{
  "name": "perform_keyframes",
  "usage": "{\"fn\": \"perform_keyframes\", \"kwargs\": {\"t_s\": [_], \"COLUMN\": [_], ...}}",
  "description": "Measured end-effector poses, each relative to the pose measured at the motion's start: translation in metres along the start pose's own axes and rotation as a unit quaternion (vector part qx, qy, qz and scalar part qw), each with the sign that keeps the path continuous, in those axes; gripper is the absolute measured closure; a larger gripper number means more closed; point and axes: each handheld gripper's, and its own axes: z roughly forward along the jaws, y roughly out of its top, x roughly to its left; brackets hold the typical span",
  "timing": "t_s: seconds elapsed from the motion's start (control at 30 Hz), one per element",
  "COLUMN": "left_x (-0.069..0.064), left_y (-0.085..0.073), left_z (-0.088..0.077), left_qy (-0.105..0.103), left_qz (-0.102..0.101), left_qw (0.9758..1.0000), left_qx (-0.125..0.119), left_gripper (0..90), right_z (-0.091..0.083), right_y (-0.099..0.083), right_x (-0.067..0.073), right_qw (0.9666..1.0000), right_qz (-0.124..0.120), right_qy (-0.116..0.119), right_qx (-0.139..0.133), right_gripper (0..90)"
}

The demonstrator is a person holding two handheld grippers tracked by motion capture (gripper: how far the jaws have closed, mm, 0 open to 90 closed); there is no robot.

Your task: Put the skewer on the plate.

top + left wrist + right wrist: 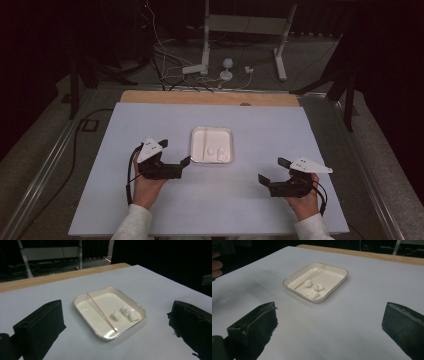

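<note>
- Holding both claws low over the counter (210,200), I see the white square dish (198,150) between them, nearer the left claw (175,156).
- Left claw: jaws wide apart, nothing between them.
- Right claw (272,170): jaws apart too, empty.
- Inside the dish lie 1 thin wooden skewer (101,311) and 3 small white lumps (125,313).

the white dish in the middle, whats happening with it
A person holds a two-jaw gripper in each hand at a table covered in white. The white dish sits between them with three small white lumps and a thin wooden stick lying in it. The left gripper is close beside the dish, the right gripper farther off. Both have their jaws open and hold nothing.
</note>
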Motion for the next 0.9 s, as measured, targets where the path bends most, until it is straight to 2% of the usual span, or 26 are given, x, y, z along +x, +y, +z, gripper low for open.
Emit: {"fn": "perform_keyframes", "kwargs": {"t_s": [0.17,0.43,0.6,0.8,0.9], "left_x": [0.008,0.017,0.023,0.024,0.026], "left_y": [-0.008,-0.020,-0.026,-0.029,-0.030], "left_z": [-0.018,-0.038,-0.046,-0.053,-0.056], "left_qy": [0.004,0.025,0.037,0.048,0.050], "left_qz": [0.007,0.017,0.005,0.008,0.002], "left_qw": [0.9999,0.9991,0.9986,0.9983,0.9980], "left_qx": [-0.012,-0.030,-0.038,-0.033,-0.039], "left_gripper": [0.7,0.7,0.7,0.7,0.7], "right_z": [0.000,0.000,-0.001,-0.002,-0.004], "right_y": [-0.001,-0.003,-0.003,-0.005,-0.005], "right_x": [0.000,-0.003,-0.004,-0.007,-0.009], "right_qw": [1.0000,0.9999,0.9999,0.9997,0.9997], "right_qz": [0.000,0.000,0.000,0.000,0.001], "right_qy": [0.000,-0.002,-0.002,-0.006,-0.009], "right_qx": [-0.004,-0.011,-0.016,-0.022,-0.023], "right_gripper": [0.0,0.0,0.0,0.0,0.0]}}
